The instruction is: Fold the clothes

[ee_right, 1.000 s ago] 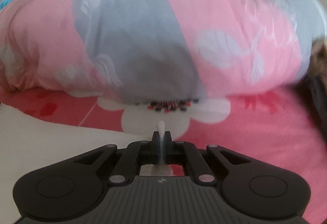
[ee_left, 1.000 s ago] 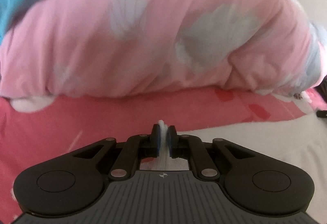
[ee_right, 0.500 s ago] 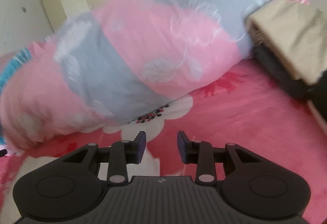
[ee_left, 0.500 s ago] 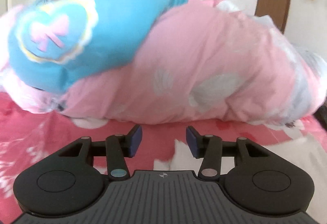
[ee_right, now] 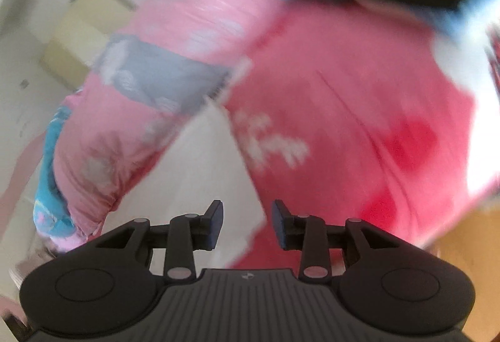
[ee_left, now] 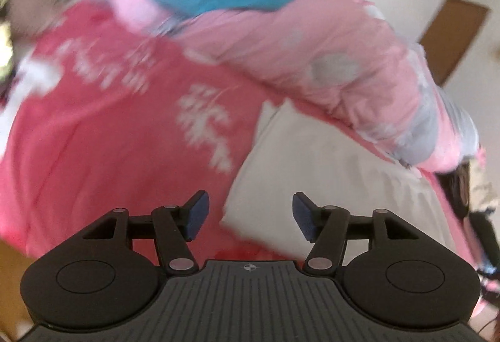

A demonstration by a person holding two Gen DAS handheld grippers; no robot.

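Both tongs stand wide apart and hold nothing: the left gripper hangs over the near left edge of a white garment lying flat on the pink bedspread, the right gripper over its near right edge. Only the left wrist view shows a brown door; only the right shows a cream cabinet. The rolled pink quilt borders the garment's far side, while bare bedspread lies open to either side.

Both wrist cams sit behind their fingers, tilted, looking down across the pink bedspread from close above. Heavy motion blur. The 2 views share the white garment and rolled pink duvet.
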